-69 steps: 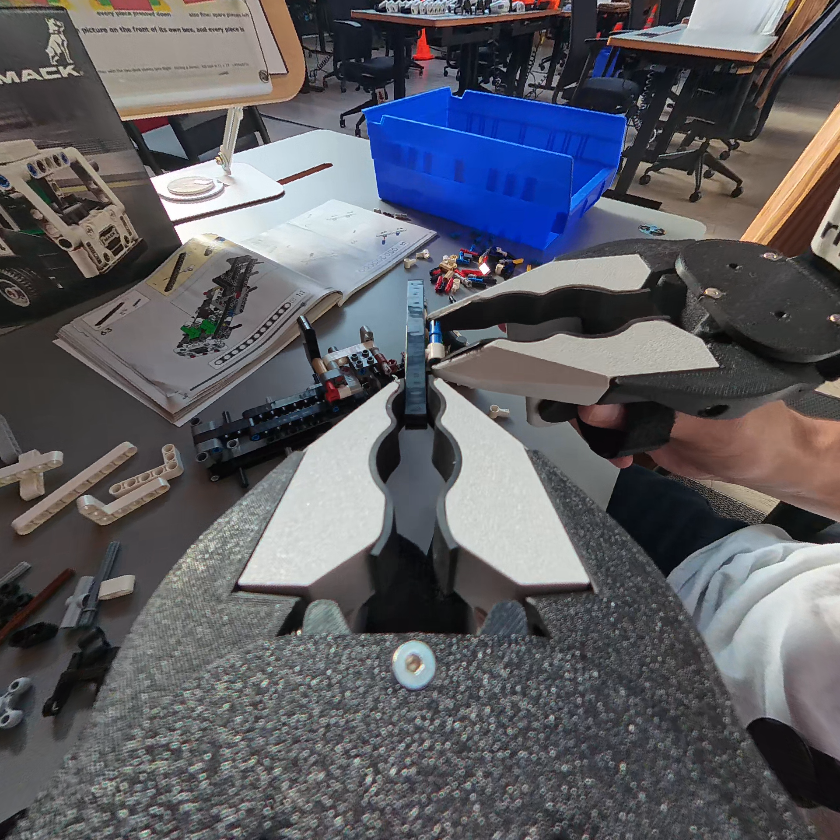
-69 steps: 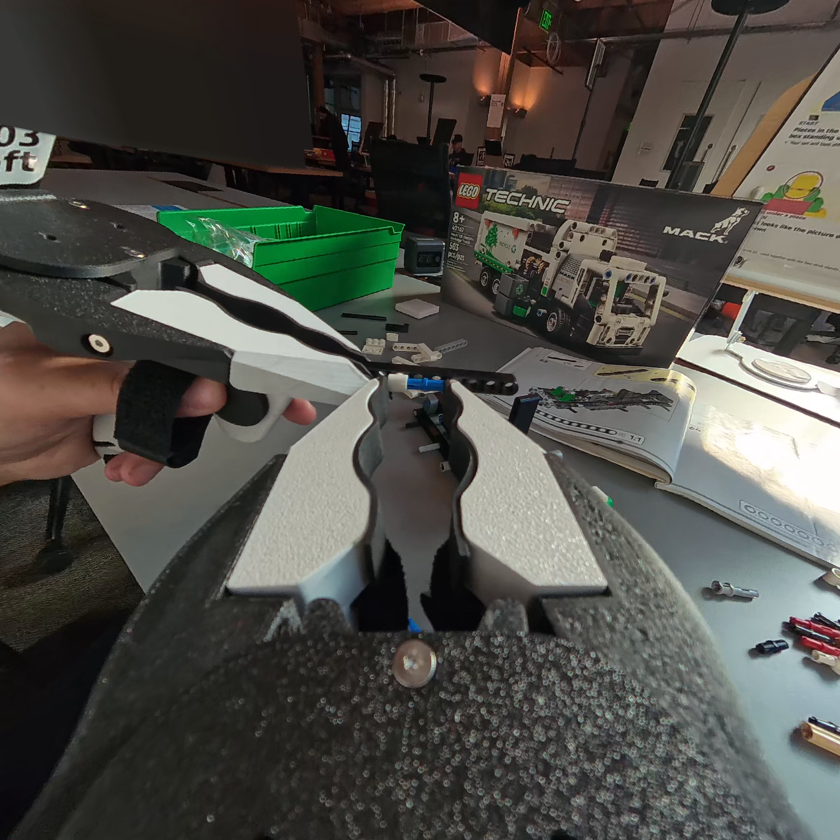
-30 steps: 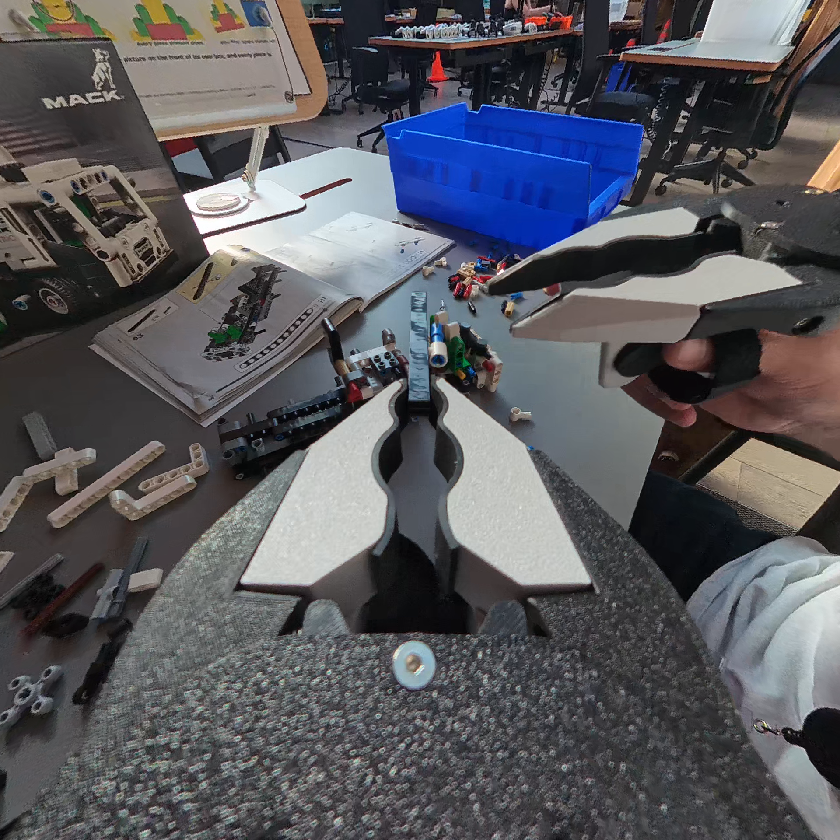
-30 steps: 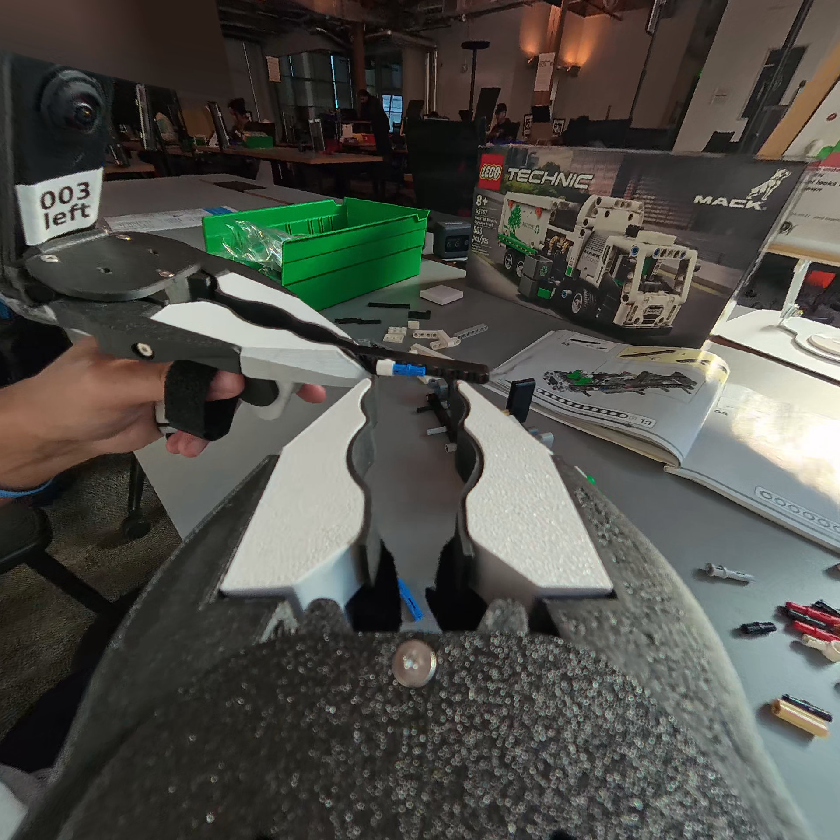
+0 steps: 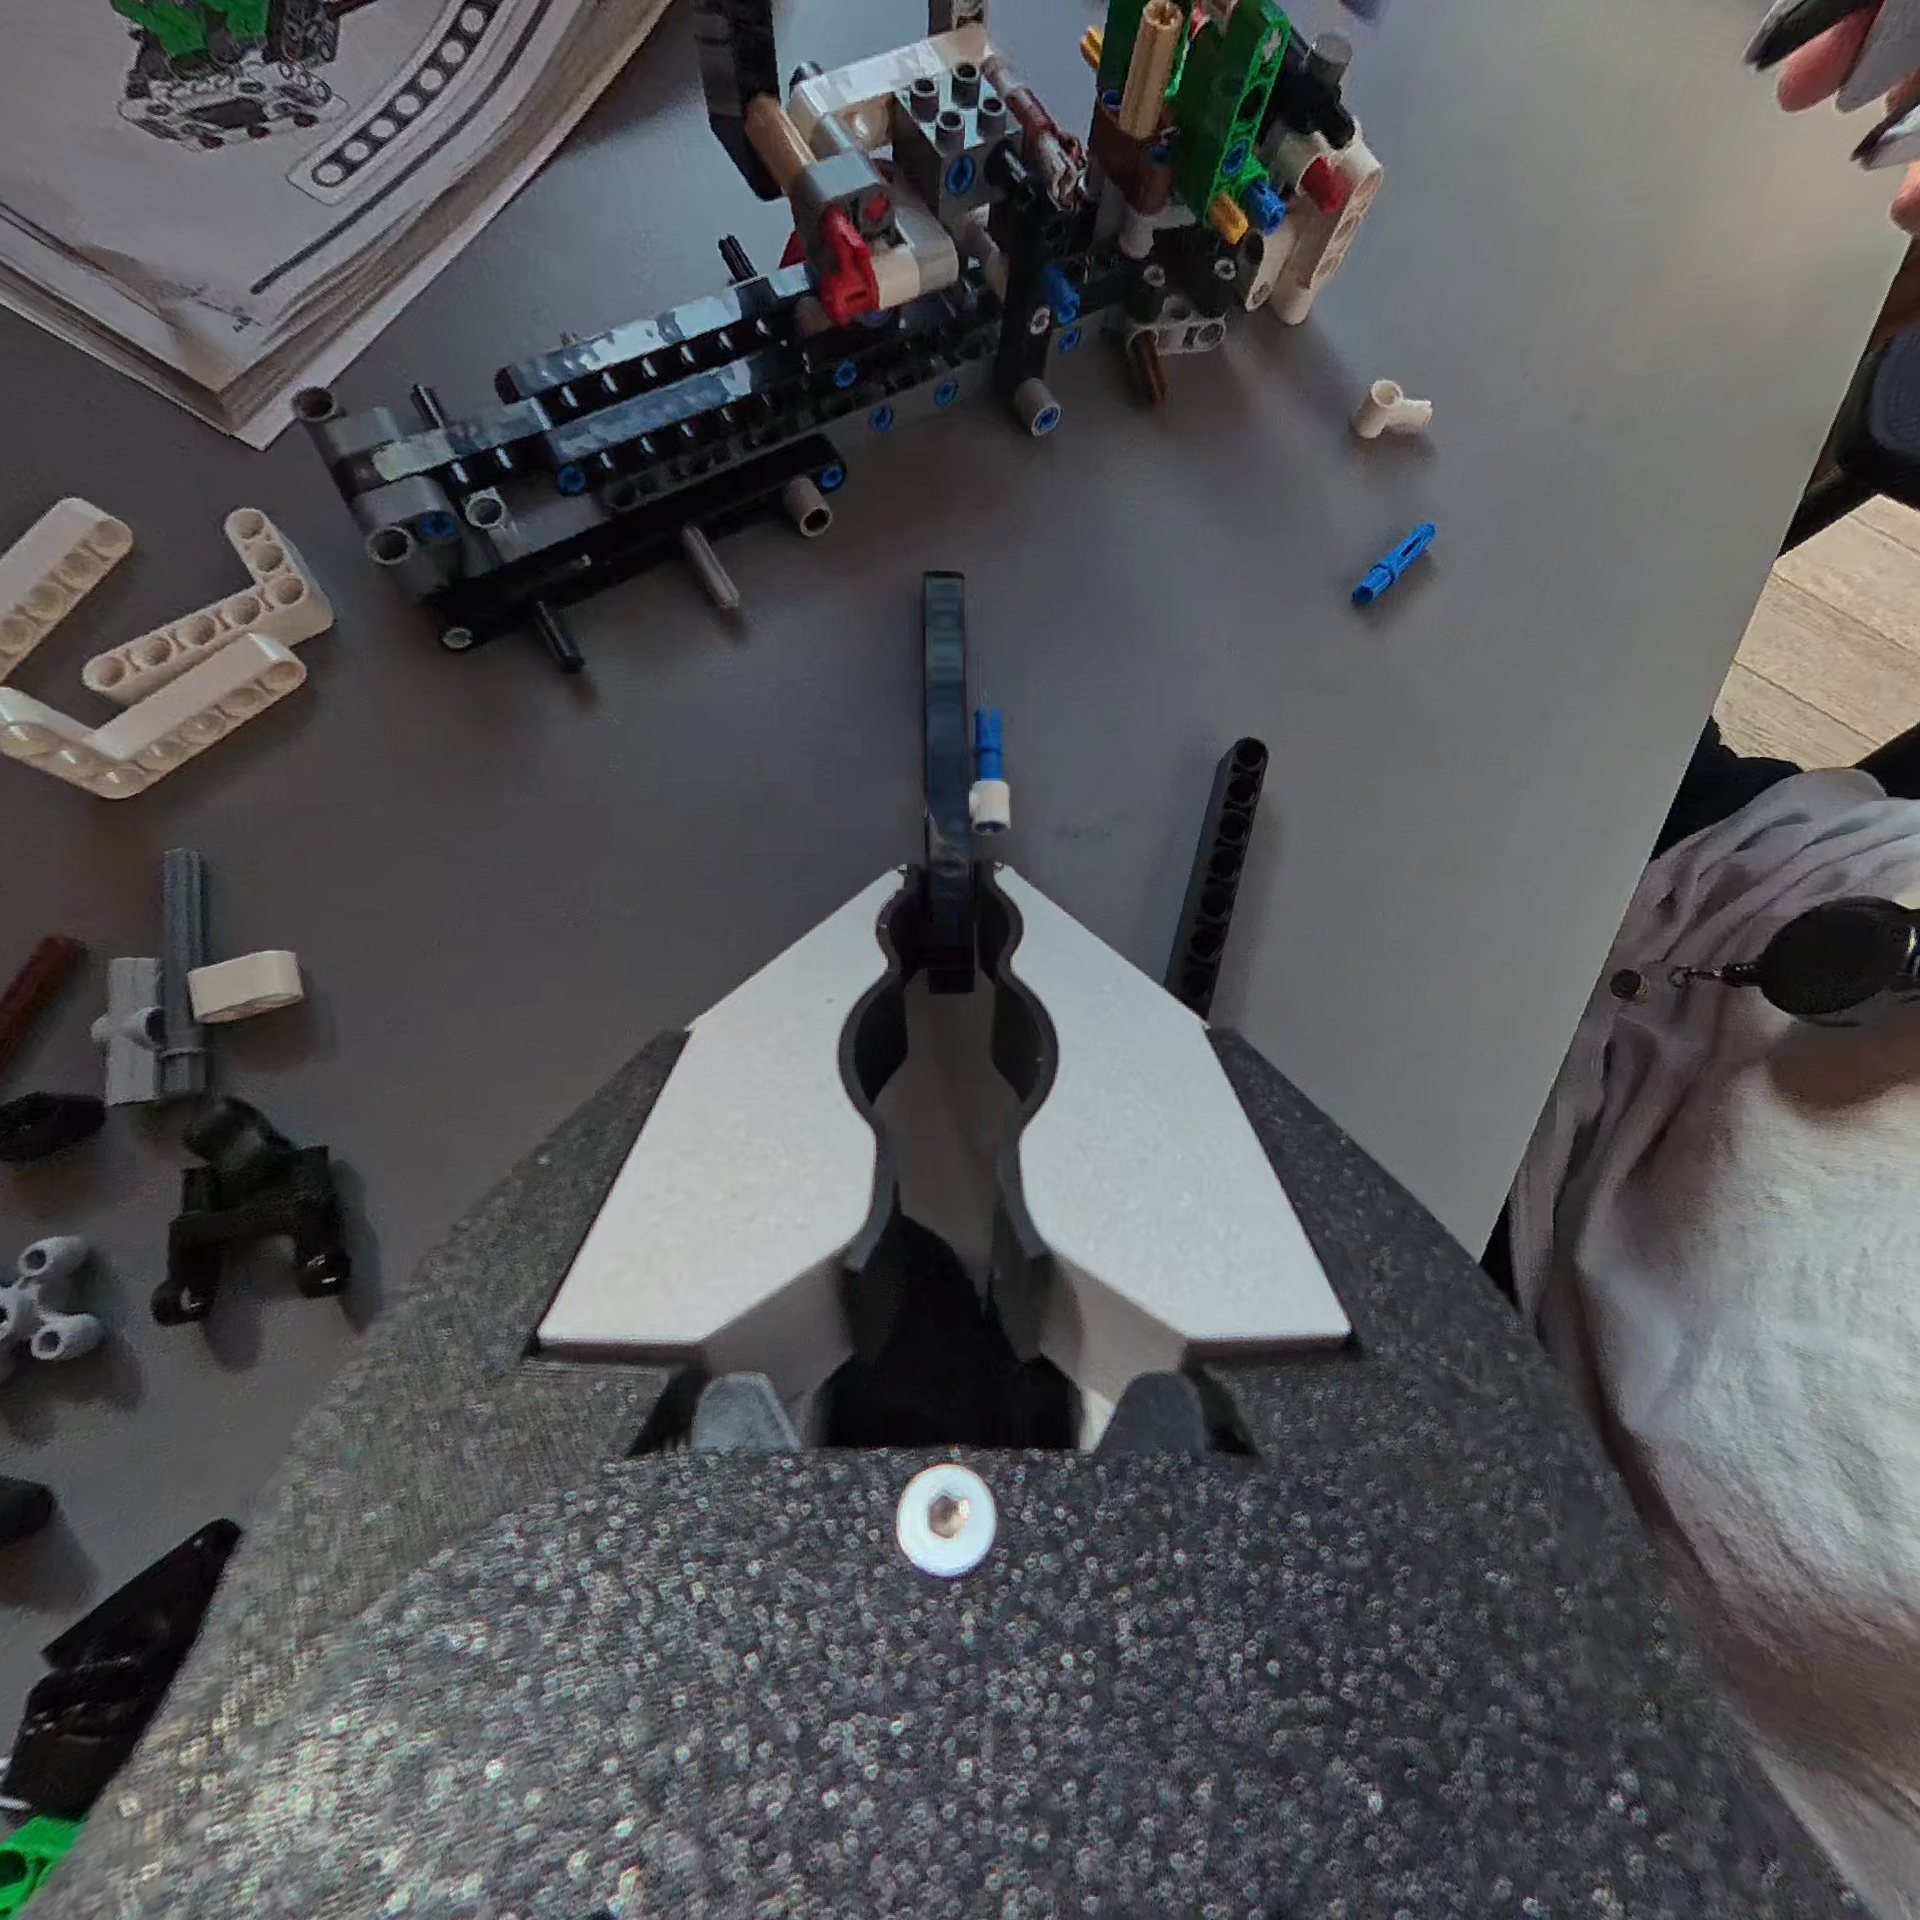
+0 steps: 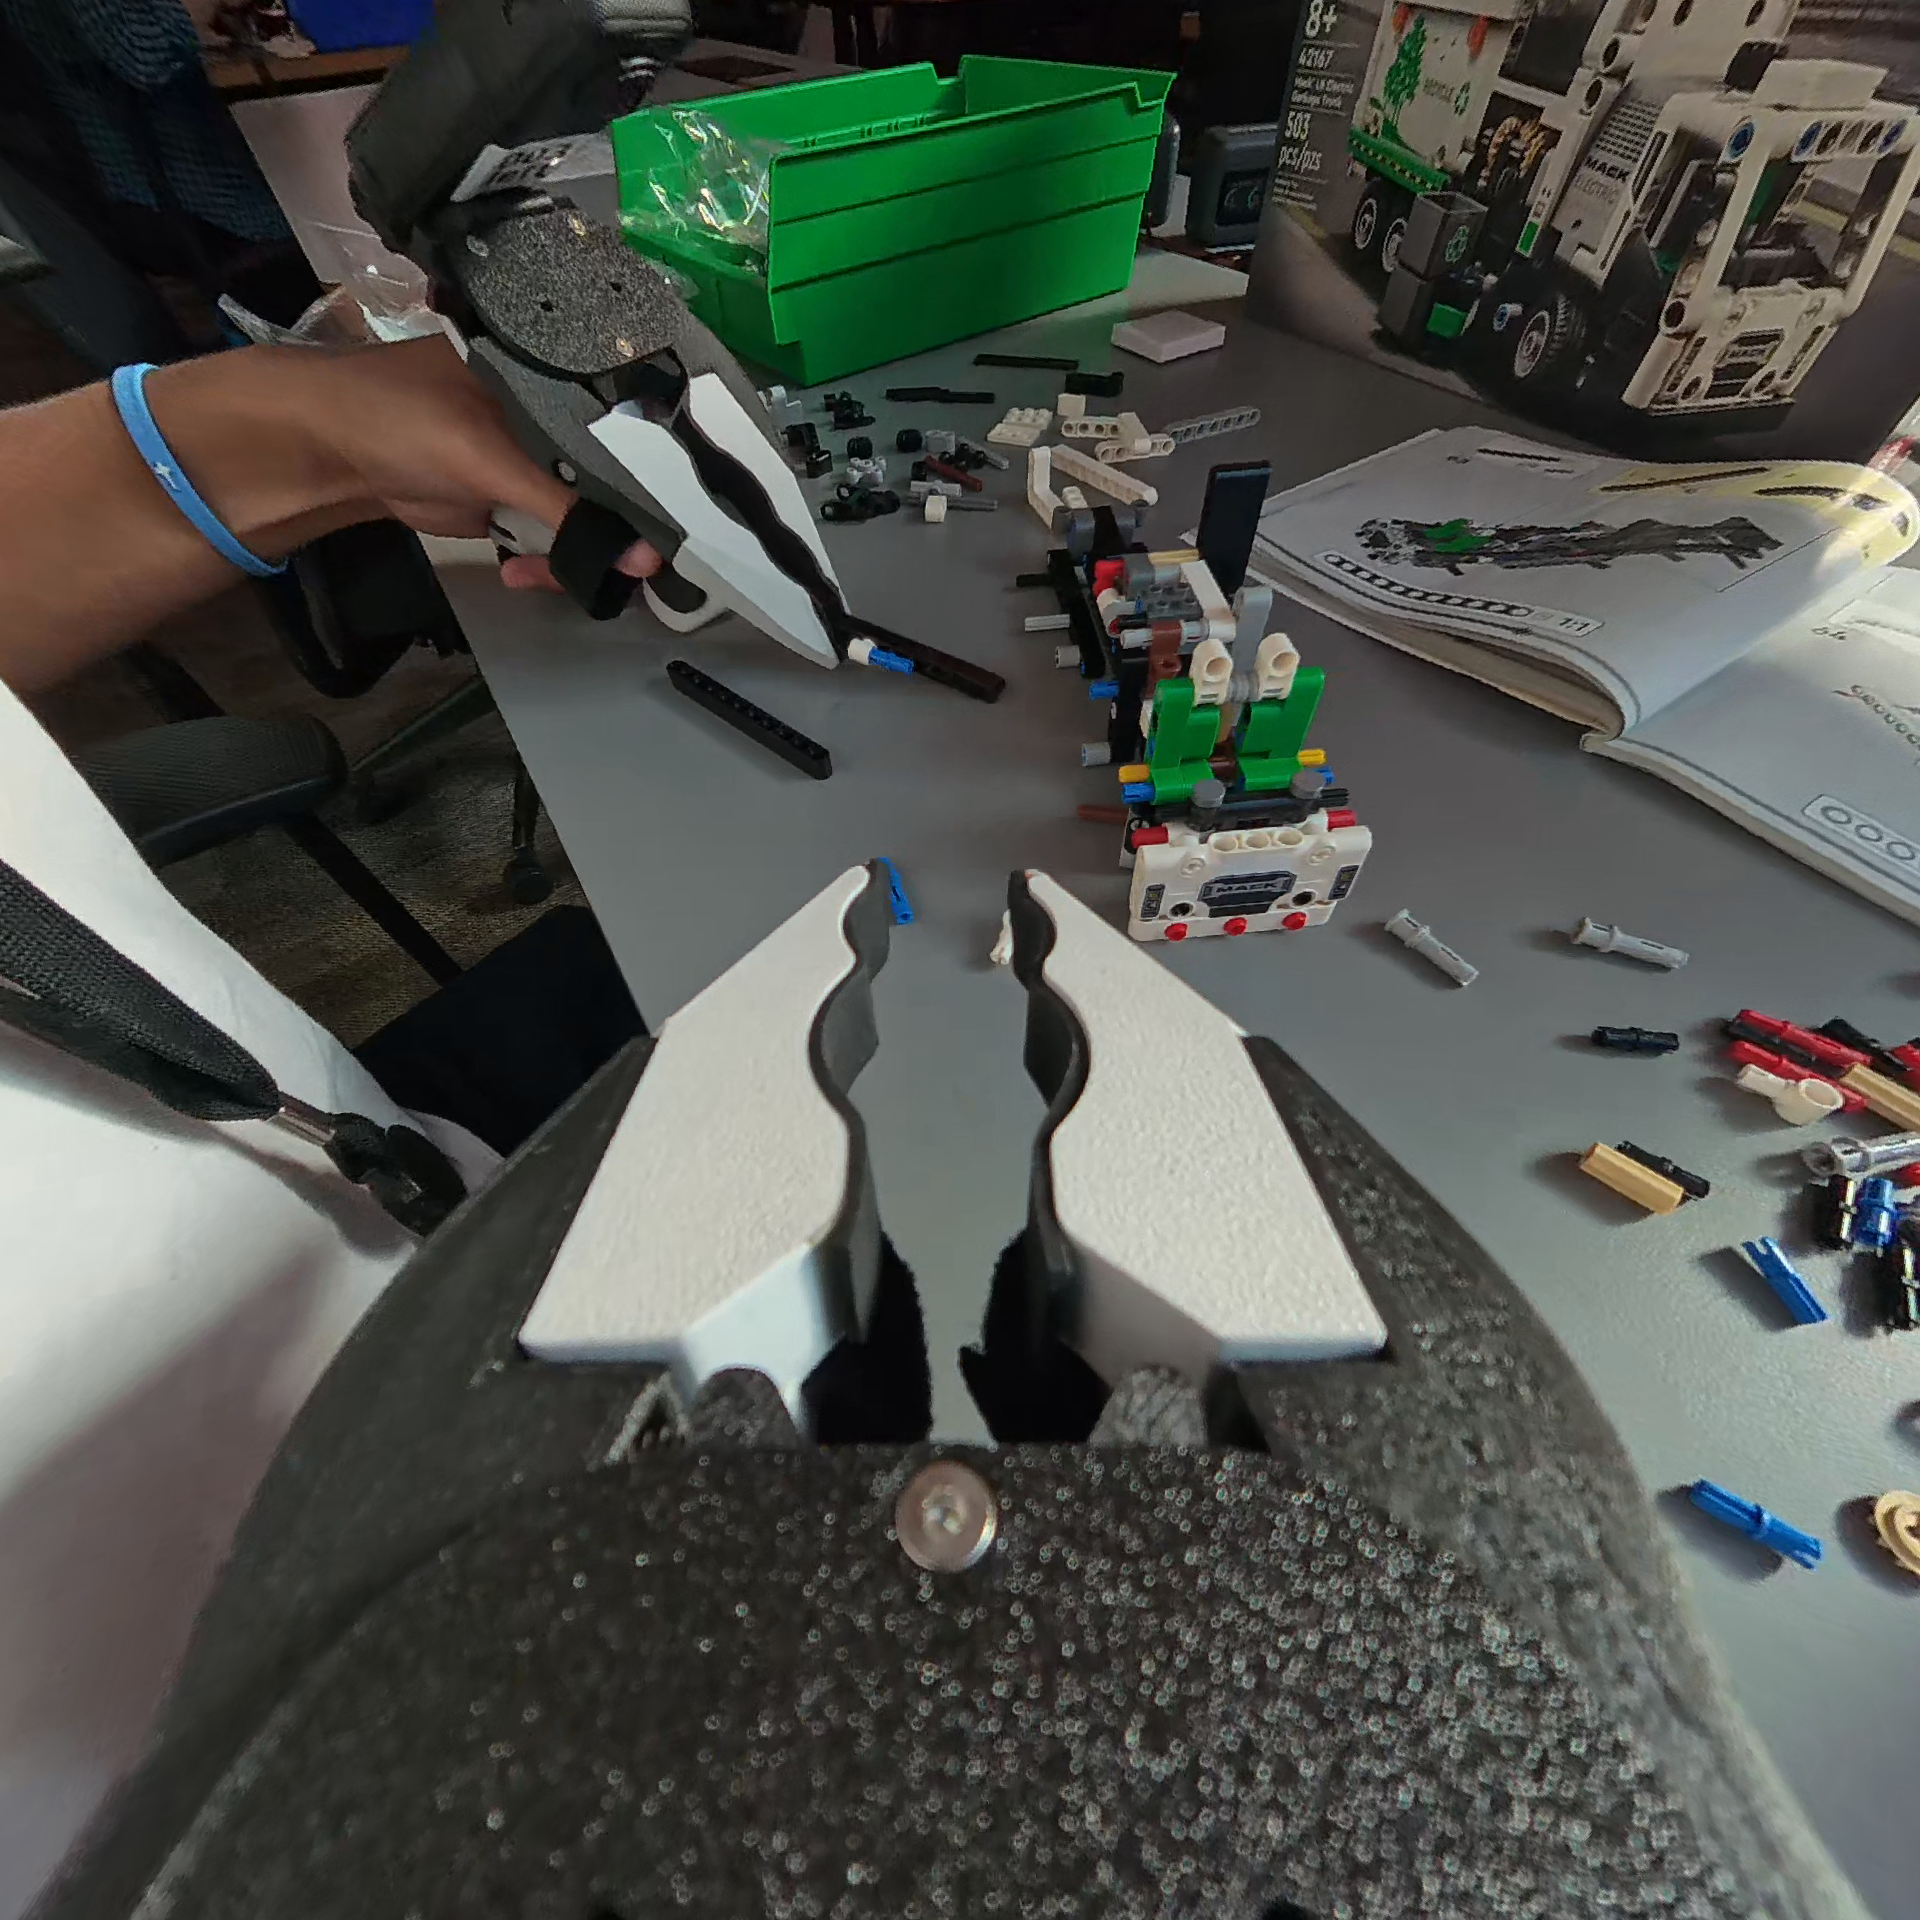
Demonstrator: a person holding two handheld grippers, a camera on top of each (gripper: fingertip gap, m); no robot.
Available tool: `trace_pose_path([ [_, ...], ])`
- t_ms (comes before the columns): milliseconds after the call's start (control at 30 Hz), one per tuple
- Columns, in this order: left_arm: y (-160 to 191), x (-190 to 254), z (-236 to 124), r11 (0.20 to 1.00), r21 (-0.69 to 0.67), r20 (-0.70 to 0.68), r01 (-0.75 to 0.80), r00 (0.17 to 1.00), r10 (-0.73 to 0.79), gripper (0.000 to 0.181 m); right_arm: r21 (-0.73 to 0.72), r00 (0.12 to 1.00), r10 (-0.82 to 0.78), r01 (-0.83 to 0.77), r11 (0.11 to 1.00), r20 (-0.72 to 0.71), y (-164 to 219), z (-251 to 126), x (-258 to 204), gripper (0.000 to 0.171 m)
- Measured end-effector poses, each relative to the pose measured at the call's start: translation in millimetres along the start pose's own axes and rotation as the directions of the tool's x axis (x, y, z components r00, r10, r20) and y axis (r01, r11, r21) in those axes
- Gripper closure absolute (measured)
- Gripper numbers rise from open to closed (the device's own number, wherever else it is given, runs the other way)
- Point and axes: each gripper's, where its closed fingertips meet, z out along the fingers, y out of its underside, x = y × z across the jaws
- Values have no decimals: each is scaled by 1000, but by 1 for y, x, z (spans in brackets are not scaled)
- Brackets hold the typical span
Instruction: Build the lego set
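The partly built truck chassis (image 5: 790, 343) lies flat on the grey table, a long black-and-grey frame with a white front plate (image 6: 1247, 873) and green uprights (image 6: 1236, 727) at one end. A black beam (image 5: 943, 727) with a blue-and-white pin (image 5: 987, 769) in its side (held edge-on) juts out near a second black beam (image 5: 1216, 862) lying flat

My left gripper (image 5: 945, 883) has a rough, speckled black body, matt white fingers (image 5: 748, 1122) and one shiny metal screw (image 5: 945, 1520). The black beam (image 5: 943, 717) it pinches is glossy plastic. The grey surface (image 5: 1143, 644) looks smooth and matt; the green bin (image 6: 935, 239) is shiny plastic, the booklet (image 6: 1538, 561) paper.
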Motion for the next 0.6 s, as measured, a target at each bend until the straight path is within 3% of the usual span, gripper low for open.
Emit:
trace_pose_path([
  [167, 2, -4, -6, 1000, -4, 10, 6, 1000, -6, 164, -122, 998, 46, -41, 992, 39, 14, 13, -6, 142],
  [267, 1, -1, -17, 999, 28, -2, 16, 1000, -16, 160, -186, 998, 15, -4, 982, 57, 25, 27, -13, 146],
  [433, 4, 9, -40, 996, 86, -12, 21, 1000, -20, 160, -205, 998, 1, 10, 979, 55, 23, 41, -17, 146],
  [600, 19, 30, -42, 997, 63, -50, -52, 997, 55, 160, -230, 999, -37, 45, 972, 37, 24, 48, -18, 149],
])
